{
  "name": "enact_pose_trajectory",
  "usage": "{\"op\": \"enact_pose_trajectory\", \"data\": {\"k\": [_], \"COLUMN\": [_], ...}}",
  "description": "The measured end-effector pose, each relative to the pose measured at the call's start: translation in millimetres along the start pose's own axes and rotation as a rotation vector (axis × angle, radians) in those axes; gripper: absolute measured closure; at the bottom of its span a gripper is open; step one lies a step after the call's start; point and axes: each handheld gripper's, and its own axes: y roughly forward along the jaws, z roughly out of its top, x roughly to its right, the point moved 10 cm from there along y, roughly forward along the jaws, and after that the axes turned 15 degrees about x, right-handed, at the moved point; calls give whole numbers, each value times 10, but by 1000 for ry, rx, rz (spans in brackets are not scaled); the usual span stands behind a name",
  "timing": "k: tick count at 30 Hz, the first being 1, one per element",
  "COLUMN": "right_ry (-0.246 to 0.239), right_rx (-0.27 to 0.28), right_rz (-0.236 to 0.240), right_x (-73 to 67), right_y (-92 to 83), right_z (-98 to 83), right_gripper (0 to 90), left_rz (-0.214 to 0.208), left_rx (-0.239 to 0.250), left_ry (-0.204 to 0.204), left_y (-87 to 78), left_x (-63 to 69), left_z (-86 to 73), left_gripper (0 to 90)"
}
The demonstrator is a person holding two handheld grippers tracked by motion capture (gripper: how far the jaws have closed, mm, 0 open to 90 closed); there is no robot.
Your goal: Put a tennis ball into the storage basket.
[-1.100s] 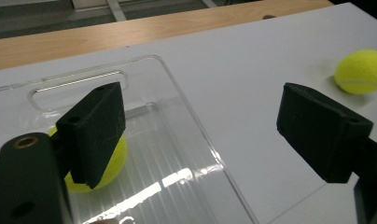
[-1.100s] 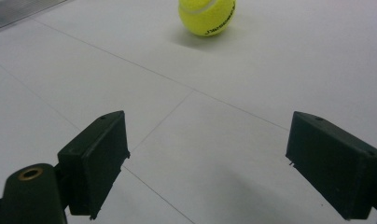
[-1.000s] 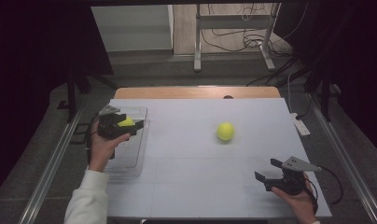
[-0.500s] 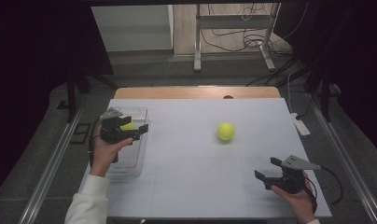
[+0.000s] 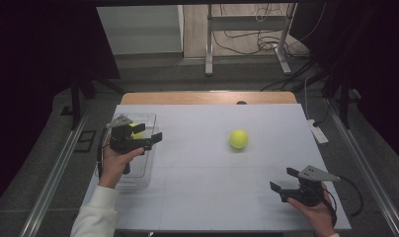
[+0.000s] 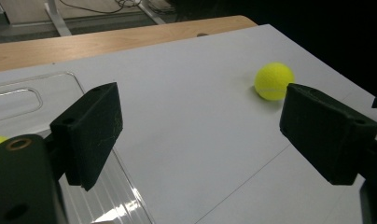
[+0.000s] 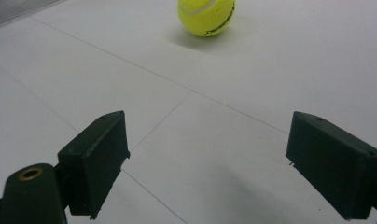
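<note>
Left gripper [image 5: 147,133] raised in left hand [image 5: 114,160], jaws just been opening, nothing between them; right gripper [image 5: 285,178] low, jaws wide apart, empty

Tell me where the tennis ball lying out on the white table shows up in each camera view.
High view: the tennis ball lies right of centre on the white table.
Left gripper view: upper right, just above the right-hand jaw.
Right gripper view: top centre, ahead of the open jaws.
Shared landmark: the thin seam line across the table, running on the near side of the ball.
</note>
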Motion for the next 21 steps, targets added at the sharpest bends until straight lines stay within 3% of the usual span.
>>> {"op": "enact_pose_trajectory", "data": {"k": [21], "right_ry": [5], "right_rx": [0], "right_rz": [-6], "right_x": [17], "right_y": [-8], "right_z": [-4], "right_gripper": [128], "left_rz": [-15], "left_rx": [-14], "left_ry": [9], "left_y": [87], "left_x": [107], "left_z": [-60], "left_gripper": [142]}}
